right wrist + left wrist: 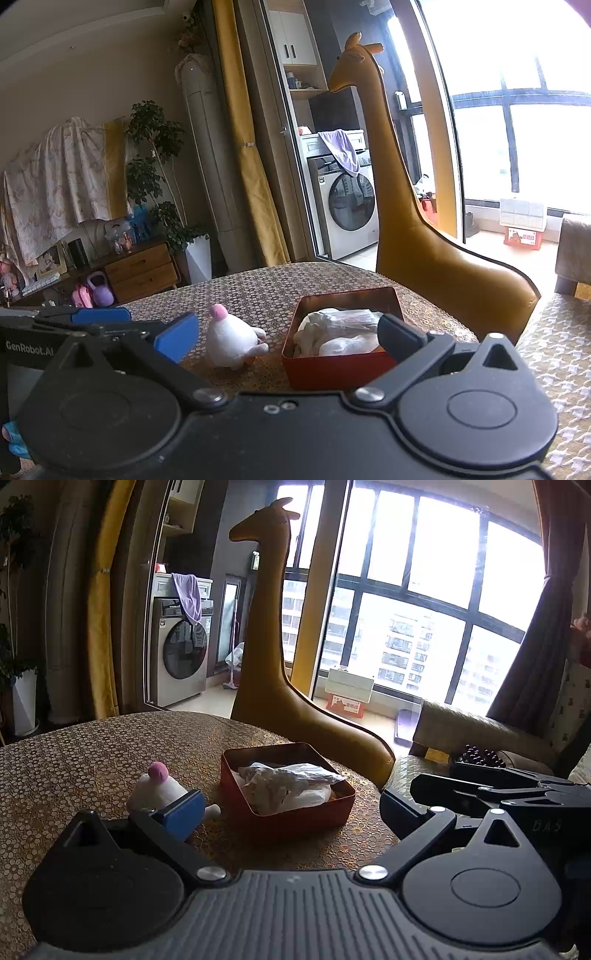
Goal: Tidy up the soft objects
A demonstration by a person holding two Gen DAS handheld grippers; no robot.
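Note:
A small white plush toy (159,792) with a pink top stands on the round patterned table (74,753); it also shows in the right wrist view (231,341). To its right sits a red square tin (291,818) holding crumpled white plastic bags (284,782), seen again in the right wrist view, tin (328,373) and bags (340,334). My left gripper (291,808) is open and empty, its blue left finger just in front of the toy. My right gripper (288,338) is open and empty, short of the toy and tin. The left gripper shows at the left edge of the right wrist view (99,317).
A tall tan giraffe figure (266,646) stands just behind the table. A beige armchair (472,731) and a dark bead string (480,757) lie to the right. A washing machine (181,653), yellow curtains and large windows are beyond.

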